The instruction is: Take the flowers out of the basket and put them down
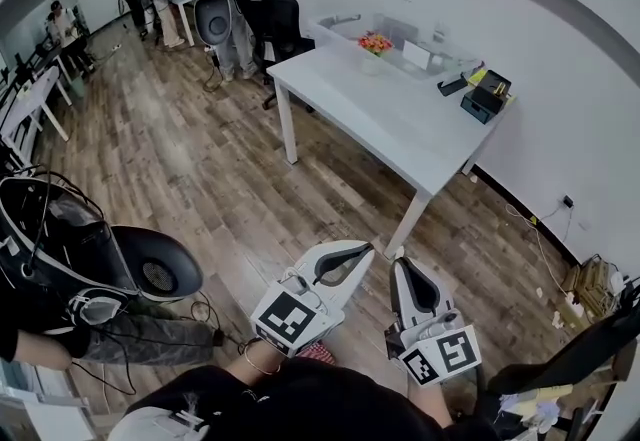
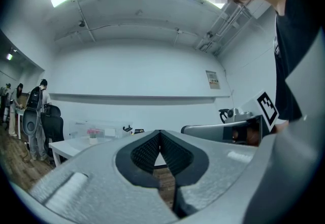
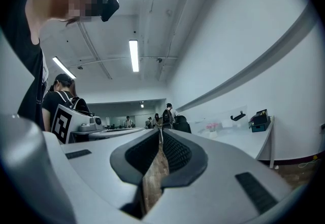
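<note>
- Two grippers, the left gripper (image 1: 364,249) and the right gripper (image 1: 399,264), hang over the wooden floor (image 1: 220,179), well apart from the bench (image 1: 380,129).
- Both pairs of jaws are pressed together with nothing between them.
- Flowers (image 1: 375,43) stand near the bench's far edge.

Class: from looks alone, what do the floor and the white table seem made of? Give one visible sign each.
Floor: wood or wood-look laminate; brown planks with grain and seams, slight sheen. Table: likely laminated or painted board; smooth, matte white, no grain.
</note>
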`<action>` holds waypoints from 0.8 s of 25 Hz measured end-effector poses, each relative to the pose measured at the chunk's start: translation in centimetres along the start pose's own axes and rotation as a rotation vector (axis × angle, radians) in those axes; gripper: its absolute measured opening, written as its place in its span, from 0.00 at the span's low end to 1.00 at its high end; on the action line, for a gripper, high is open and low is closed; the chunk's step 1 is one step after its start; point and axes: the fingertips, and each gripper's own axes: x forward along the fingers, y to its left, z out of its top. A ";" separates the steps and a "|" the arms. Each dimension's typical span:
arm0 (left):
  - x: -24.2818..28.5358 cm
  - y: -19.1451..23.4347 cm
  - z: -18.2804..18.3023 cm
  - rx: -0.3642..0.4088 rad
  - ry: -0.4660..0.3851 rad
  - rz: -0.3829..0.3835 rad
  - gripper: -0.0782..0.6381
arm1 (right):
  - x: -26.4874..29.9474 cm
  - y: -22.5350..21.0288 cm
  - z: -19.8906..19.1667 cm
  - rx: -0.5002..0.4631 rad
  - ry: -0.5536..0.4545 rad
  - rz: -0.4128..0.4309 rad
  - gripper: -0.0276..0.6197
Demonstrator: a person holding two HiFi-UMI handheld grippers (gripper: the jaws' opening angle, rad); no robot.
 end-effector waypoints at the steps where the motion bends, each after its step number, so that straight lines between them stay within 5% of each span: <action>1: 0.1 0.7 0.1 0.000 -0.001 0.006 0.11 | 0.7 0.0 0.0 0.000 0.003 0.004 0.07; 20: -0.3 12.5 -2.8 -0.049 -0.013 0.046 0.11 | 11.6 -0.6 -3.1 0.003 0.052 -0.038 0.09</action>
